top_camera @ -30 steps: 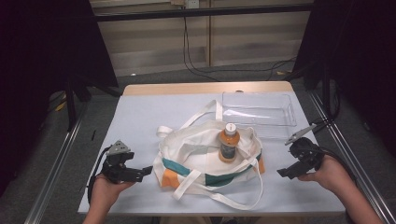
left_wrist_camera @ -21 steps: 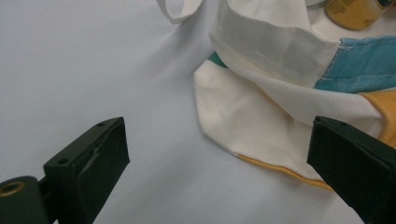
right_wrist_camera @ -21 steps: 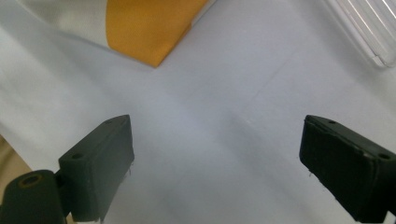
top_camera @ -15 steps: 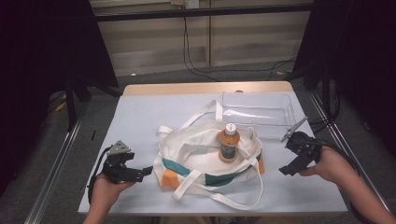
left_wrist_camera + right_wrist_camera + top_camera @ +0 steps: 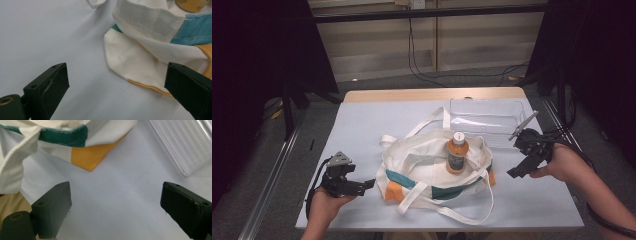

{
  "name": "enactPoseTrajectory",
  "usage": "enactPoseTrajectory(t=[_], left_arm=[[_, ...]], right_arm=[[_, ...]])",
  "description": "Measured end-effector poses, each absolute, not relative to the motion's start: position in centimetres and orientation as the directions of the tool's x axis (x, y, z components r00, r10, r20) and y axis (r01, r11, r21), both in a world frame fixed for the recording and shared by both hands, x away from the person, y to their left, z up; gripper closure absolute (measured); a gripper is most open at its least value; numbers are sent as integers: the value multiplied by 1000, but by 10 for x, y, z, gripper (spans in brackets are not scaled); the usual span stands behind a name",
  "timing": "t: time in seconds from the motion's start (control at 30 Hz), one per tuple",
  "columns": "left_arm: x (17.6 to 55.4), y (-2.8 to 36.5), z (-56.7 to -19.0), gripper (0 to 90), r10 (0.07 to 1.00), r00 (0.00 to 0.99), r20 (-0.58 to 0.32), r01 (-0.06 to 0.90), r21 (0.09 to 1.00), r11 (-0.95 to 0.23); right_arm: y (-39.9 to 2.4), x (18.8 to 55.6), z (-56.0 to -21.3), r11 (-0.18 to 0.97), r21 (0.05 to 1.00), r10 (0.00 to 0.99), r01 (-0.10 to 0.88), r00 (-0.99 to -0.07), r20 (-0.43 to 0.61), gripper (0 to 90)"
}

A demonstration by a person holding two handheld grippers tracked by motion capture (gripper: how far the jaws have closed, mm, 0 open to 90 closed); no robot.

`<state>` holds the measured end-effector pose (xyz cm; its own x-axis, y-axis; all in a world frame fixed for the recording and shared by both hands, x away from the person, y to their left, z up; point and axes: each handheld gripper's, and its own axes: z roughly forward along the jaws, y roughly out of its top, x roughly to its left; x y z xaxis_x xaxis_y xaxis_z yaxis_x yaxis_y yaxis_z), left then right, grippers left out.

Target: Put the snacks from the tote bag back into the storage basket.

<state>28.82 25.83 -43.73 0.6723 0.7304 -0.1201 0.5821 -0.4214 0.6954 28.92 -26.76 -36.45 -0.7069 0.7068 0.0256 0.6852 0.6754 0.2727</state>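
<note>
A cream tote bag (image 5: 427, 160) with teal and orange panels lies open in the middle of the table. An orange bottle (image 5: 456, 152) with a white cap stands upright inside it. My left gripper (image 5: 364, 185) rests low at the bag's left corner, jaws wide apart with nothing between them; the bag's cream corner (image 5: 130, 60) lies just ahead of it. My right gripper (image 5: 517, 171) hovers to the right of the bag, also open and empty, facing the bag's orange corner (image 5: 92, 155).
A clear plastic tray (image 5: 484, 117) sits at the back right of the table, and its ribbed edge (image 5: 182, 147) lies close beside the right gripper. The bag's long straps (image 5: 447, 212) trail toward the front edge. Dark stands flank the table.
The right hand and its gripper have moved away from the front edge, toward the tray, and tilted downward. The left gripper, bag and bottle have stayed put.
</note>
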Motion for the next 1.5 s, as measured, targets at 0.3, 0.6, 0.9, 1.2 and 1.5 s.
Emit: enactPoseTrajectory(t=[0.3, 0.6, 0.9, 1.2, 1.5], left_arm=[[288, 259, -438, 51, 729, 673, -125, 585, 693, -421], [288, 258, -438, 51, 728, 673, -128, 589, 689, -423], [288, 259, -439, 53, 730, 672, -126, 588, 689, -423], [289, 258, -439, 52, 726, 676, -126, 589, 684, -430], [288, 258, -439, 53, 724, 677, -129, 589, 685, -429]], right_arm=[[-259, 295, -354, 685, 266, 697, 679, -716, 33, 96], [-250, 300, -345, 705, 248, 681, 665, -732, 27, 100], [-238, 305, -334, 724, 253, 658, 642, -752, 23, 101], [-228, 309, -326, 737, 249, 645, 628, -764, 19, 102], [-216, 312, -319, 749, 248, 631, 614, -775, 13, 103]])
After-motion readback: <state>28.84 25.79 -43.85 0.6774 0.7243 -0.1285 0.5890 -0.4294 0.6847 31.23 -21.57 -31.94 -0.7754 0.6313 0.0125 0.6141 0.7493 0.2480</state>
